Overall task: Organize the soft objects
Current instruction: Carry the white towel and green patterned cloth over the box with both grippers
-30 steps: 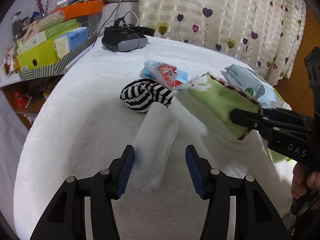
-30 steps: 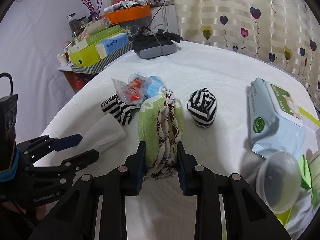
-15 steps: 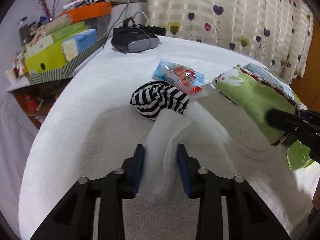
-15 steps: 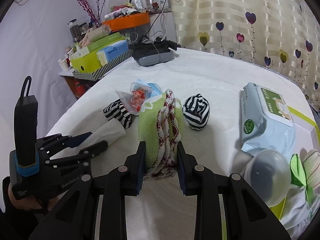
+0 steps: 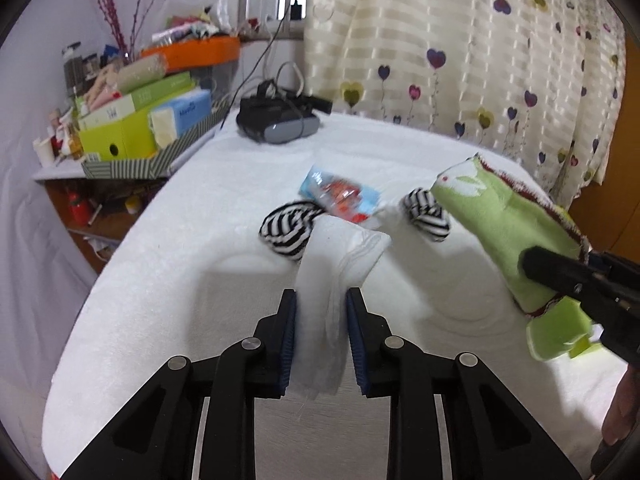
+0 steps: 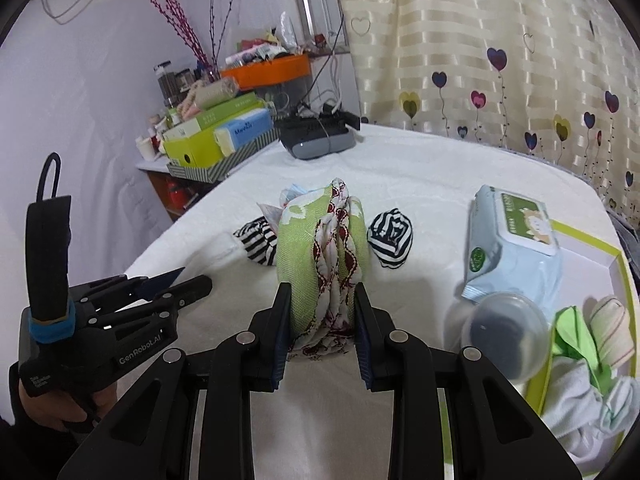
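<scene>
Holding a folded white cloth (image 5: 334, 280) tight between its jaws, the left gripper (image 5: 320, 332) kept it lifted a little above the white fuzzy tabletop (image 5: 180, 248). The right gripper (image 6: 320, 328) had its jaws pressed on a rolled green cloth with red and white trim (image 6: 324, 256). Two black and white striped sock balls (image 6: 390, 238) lay on the tabletop behind the cloths, one on each side of the green roll. A small crinkly snack packet (image 5: 340, 196) sat near them. A blue pack of wet wipes (image 6: 512, 240) leaned on the edge of a white tray with a green rim (image 6: 592, 244) that had more soft cloths in it.
</scene>
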The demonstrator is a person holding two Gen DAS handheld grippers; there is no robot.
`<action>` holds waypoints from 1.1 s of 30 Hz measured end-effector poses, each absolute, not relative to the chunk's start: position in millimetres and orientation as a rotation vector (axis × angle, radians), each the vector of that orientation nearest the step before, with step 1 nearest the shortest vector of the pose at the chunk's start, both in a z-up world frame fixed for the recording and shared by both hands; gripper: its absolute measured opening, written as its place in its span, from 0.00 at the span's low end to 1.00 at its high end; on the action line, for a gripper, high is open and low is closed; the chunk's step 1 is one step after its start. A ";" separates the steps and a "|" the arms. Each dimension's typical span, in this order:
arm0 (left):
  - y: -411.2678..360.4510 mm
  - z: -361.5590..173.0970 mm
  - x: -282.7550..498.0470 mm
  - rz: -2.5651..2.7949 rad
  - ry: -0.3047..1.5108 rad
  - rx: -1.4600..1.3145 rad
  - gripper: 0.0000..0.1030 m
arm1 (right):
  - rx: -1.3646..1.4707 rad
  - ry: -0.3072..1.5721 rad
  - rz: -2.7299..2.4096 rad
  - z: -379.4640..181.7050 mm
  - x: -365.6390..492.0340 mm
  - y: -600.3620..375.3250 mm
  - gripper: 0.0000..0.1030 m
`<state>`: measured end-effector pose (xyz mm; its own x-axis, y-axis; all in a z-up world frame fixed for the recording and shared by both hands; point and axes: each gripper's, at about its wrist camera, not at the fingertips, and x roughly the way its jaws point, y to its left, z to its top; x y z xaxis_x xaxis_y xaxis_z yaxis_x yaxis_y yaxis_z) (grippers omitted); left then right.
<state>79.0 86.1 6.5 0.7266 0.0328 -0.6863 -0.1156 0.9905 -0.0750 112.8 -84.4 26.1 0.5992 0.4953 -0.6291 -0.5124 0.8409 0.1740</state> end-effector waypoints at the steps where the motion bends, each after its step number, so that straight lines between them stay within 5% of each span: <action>1: 82.2 10.1 76.9 0.077 0.745 -0.118 0.22 | -0.022 0.715 0.585 28.3 110.0 -87.1 0.28; 33: -57.0 62.3 64.5 -0.204 0.657 -0.077 0.23 | 0.112 0.580 0.376 56.8 52.9 -229.0 0.28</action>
<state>64.5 -57.0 62.3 0.7724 -0.2125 -0.5985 0.1641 0.9771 -0.1352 52.9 -229.0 56.8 0.7709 0.3772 -0.5133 -0.3148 0.9261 0.2078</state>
